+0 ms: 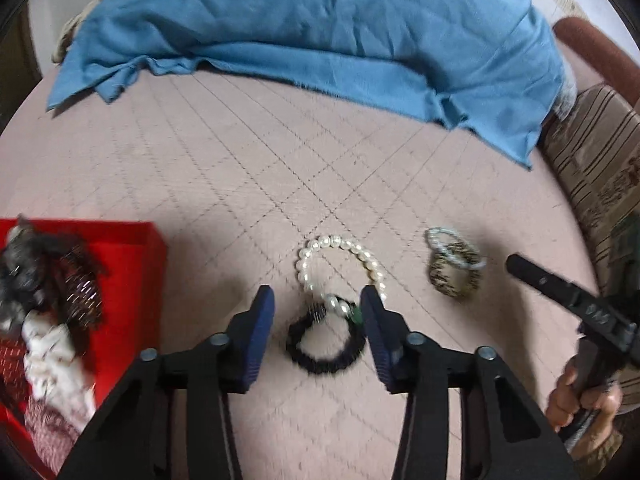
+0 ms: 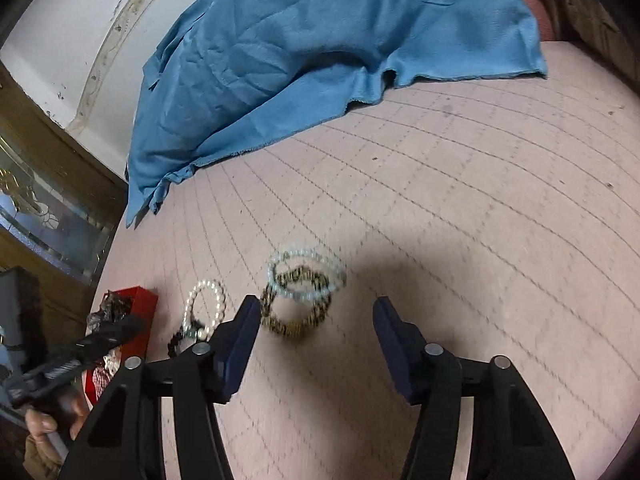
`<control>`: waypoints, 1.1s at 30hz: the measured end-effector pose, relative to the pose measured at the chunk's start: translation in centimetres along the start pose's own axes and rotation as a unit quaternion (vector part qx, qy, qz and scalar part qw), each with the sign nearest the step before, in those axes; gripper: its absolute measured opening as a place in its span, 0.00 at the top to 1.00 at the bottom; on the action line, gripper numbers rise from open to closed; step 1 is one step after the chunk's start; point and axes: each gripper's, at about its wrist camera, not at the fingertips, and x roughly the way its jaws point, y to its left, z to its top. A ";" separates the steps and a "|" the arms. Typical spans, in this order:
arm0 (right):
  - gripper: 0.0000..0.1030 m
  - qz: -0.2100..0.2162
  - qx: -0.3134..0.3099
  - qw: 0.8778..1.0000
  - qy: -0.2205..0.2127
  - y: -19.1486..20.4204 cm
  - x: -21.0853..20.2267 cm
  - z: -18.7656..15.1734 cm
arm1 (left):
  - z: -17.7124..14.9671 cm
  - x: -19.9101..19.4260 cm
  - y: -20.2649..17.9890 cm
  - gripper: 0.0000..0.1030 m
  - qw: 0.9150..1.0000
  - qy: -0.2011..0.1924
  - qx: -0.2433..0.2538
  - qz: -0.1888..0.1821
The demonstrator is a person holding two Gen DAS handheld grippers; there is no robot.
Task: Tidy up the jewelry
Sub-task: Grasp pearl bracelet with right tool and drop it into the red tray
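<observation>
A red box [image 1: 154, 256] at left holds tangled jewelry [image 1: 52, 292]. The left gripper [image 1: 318, 308] hangs unclenched around a black bracelet [image 1: 326, 346]; the right gripper [image 2: 316, 320], also released, flanks a gold bracelet [image 2: 298, 320].

Four bracelets lie on the quilted bed: one pearl bracelet [image 1: 340, 268], one black bracelet [image 1: 326, 344], one clear bracelet [image 1: 454, 246], one leopard bracelet [image 1: 454, 276]. One red box [image 1: 120, 280], one blue cloth [image 1: 320, 32].
</observation>
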 end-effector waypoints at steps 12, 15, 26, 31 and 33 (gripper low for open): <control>0.63 -0.048 -0.097 0.994 0.019 2.3 5.4 2.1 | 1.7 4.6 -0.3 0.60 0.999 0.004 0.032 0.034; 0.65 -0.082 -0.137 0.987 0.017 3.3 5.9 1.6 | 1.2 4.8 -1.4 0.60 0.996 -0.010 0.057 0.065; 0.94 -0.066 -0.136 0.989 -0.001 4.2 3.9 1.2 | 0.2 0.9 -3.2 0.91 0.998 -0.023 0.056 0.022; 0.94 -0.006 -0.100 0.995 -0.029 5.0 0.2 1.7 | -0.5 -3.4 -2.9 0.91 0.998 -0.049 0.044 -0.008; 0.94 0.011 -0.092 0.995 -0.035 5.3 -0.8 1.6 | -1.0 -5.4 -2.6 0.91 0.997 -0.059 0.040 -0.019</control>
